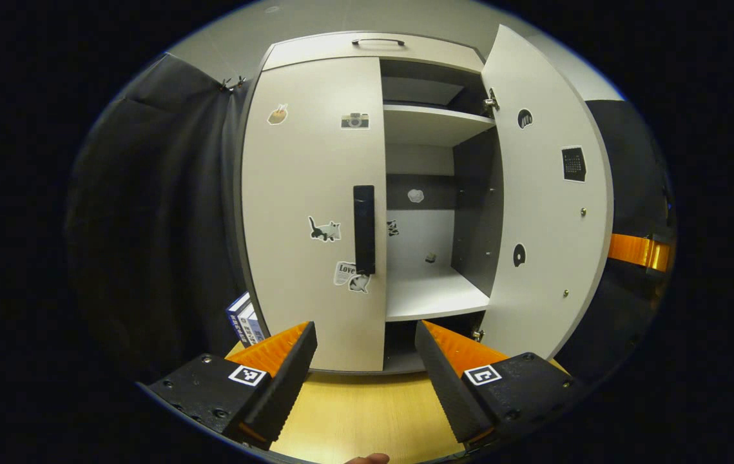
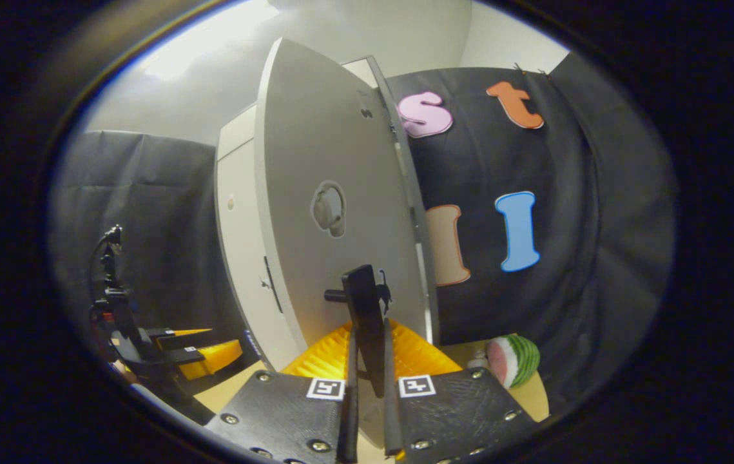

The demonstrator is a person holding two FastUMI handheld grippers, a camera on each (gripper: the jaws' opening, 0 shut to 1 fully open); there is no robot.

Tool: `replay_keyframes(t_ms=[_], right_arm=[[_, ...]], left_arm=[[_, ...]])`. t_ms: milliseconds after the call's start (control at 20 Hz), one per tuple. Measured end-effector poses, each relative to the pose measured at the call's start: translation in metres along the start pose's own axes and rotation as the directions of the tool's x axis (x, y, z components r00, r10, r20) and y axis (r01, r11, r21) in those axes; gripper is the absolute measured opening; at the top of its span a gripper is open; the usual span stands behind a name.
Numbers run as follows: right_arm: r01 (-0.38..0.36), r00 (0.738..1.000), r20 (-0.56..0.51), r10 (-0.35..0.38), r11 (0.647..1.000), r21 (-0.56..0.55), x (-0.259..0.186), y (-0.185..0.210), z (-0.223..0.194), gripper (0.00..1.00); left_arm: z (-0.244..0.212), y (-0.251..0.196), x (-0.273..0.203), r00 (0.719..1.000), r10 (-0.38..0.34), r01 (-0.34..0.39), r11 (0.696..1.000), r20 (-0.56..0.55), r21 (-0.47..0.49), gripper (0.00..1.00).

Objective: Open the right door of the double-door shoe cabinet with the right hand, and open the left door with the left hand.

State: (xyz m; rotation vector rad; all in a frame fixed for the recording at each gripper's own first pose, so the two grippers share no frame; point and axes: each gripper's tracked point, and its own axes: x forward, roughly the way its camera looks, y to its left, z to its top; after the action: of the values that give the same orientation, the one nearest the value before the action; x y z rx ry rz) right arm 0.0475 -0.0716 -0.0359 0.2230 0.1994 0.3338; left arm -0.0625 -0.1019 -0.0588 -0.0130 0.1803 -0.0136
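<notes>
In the left gripper view the shoe cabinet point(image 1: 367, 48) stands on a wooden table point(image 1: 367, 412) against a grey wall. Its right door point(image 1: 550, 193) hangs swung well out, so the shelves point(image 1: 434, 122) inside show. The left door point(image 1: 315, 212) is flat against the cabinet front, closed, with a black handle point(image 1: 364, 229) upright along its inner edge (a few small stickers dot both doors). The left gripper point(image 1: 367, 341) sits low in front of the closed door, its fingers spread wide apart with nothing between them; the handle lies above and beyond the gap, not touched. A small blue-and-white box point(image 1: 244, 319) stands just beside the cabinet's lower left corner.

In the right gripper view the right gripper point(image 2: 367, 370) has its fingers drawn close together around the black handle point(image 2: 367, 322) of the right door point(image 2: 334, 200), which stands edge-on and open. Both fingers appear to press on that handle. The left door point(image 2: 241, 245) lies closed behind it. Off to the left, the left gripper point(image 2: 193, 351) shows farther away. A toy watermelon slice point(image 2: 513, 359) rests on the table point(image 2: 537, 393) near the black cloth.
</notes>
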Motion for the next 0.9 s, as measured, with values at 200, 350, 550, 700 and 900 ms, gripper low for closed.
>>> replay_keyframes(t_ms=[200, 350, 550, 700, 900], right_arm=[[0.137, 0.99, 0.011, -0.138, 0.99, 0.021, -0.008, -0.037, 0.003, 0.16], [0.083, 0.996, 0.011, -0.085, 0.99, 0.116, -0.012, -0.041, -0.001, 0.04], [0.09, 0.995, 0.022, -0.092, 0.991, 0.094, -0.006, -0.04, 0.001, 0.05], [0.095, 0.995, 0.03, -0.098, 0.992, 0.081, -0.007, -0.04, 0.0, 0.05], [0.102, 0.994, 0.036, -0.105, 0.992, 0.078, -0.006, -0.042, 0.0, 0.05]], left_arm=[[0.003, -0.014, 0.01, 0.999, -0.036, 0.036, 0.999, 0.003, 0.011, 0.96], [0.003, -0.021, 0.02, 0.999, -0.053, 0.053, 0.999, 0.0, 0.011, 0.96], [0.006, -0.022, 0.032, 0.998, -0.059, 0.059, 0.998, -0.001, 0.007, 0.96], [0.008, -0.021, 0.043, 0.998, -0.057, 0.057, 0.998, 0.0, 0.011, 0.96], [0.015, -0.015, 0.06, 0.999, -0.045, 0.044, 0.999, 0.013, 0.02, 0.96]])
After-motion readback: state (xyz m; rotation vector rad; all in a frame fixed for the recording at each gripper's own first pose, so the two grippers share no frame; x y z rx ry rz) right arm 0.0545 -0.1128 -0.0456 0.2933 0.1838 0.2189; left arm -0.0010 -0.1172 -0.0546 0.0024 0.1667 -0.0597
